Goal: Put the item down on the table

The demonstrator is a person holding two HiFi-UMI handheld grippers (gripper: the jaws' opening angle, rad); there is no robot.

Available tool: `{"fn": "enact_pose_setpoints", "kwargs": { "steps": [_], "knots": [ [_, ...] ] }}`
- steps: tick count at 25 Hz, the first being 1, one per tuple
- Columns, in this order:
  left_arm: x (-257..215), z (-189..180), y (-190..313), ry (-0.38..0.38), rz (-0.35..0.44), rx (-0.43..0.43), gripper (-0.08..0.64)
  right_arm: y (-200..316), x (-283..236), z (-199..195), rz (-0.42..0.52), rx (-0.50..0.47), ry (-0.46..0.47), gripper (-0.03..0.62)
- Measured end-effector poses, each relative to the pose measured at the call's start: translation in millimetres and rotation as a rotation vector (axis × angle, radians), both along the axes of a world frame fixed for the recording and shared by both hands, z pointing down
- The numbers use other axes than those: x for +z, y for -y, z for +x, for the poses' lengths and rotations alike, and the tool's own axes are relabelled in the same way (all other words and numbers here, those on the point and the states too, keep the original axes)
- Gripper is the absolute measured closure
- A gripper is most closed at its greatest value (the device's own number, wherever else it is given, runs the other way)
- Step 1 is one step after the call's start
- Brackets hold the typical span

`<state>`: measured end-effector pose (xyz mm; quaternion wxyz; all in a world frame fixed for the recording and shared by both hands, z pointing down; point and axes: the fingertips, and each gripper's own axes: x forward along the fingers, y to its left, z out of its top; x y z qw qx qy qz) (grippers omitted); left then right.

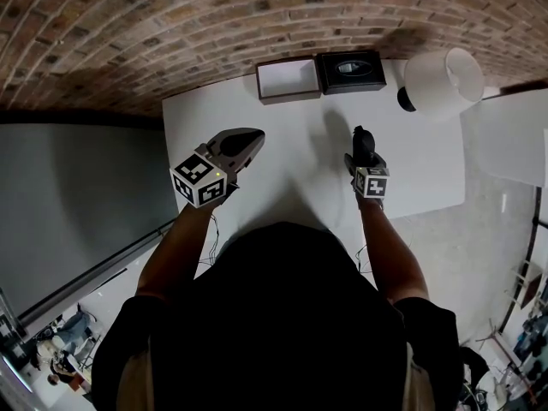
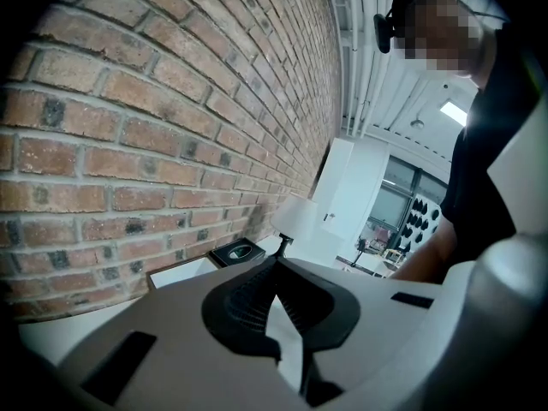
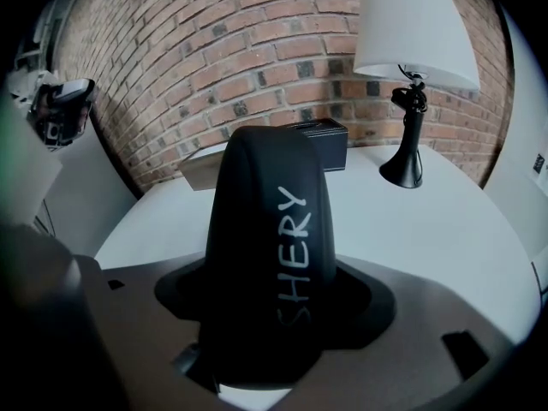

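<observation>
A white worktop point(image 1: 291, 187) runs up to a brick wall point(image 1: 171, 24), and your right tool point(image 3: 265, 324) hangs over its bare middle. It is clamped on the black item point(image 3: 265, 221) with pale lettering, whose long axis runs straight out ahead of the tool, along the jaws, toward the black box point(image 3: 321, 135) at the wall. The landing spot lies directly beneath that tool, with the lamp point(image 3: 417, 58) ahead and to its right, so I judge a plain lowering will do; your left tool point(image 2: 276, 268), jaws together on nothing, hovers well off to the other side, the farther of the two.
</observation>
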<state>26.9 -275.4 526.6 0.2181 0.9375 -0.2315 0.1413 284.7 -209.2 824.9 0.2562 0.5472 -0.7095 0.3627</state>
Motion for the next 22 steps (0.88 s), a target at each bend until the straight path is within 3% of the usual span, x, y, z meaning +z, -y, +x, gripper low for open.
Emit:
{"fn": "enact_pose_setpoints", "kwargs": {
  "steps": [6, 22],
  "knots": [
    [5.3, -2.0, -1.8, 0.007, -0.012, -0.01, 0.542, -1.9, 14.5, -1.3, -0.042, -0.016, -0.035, 0.24],
    [16.9, -17.4, -6.0, 0.019, -0.043, -0.061, 0.543, 3.7, 45.0, -2.5, -0.034, -0.043, -0.093, 0.239]
  ]
}}
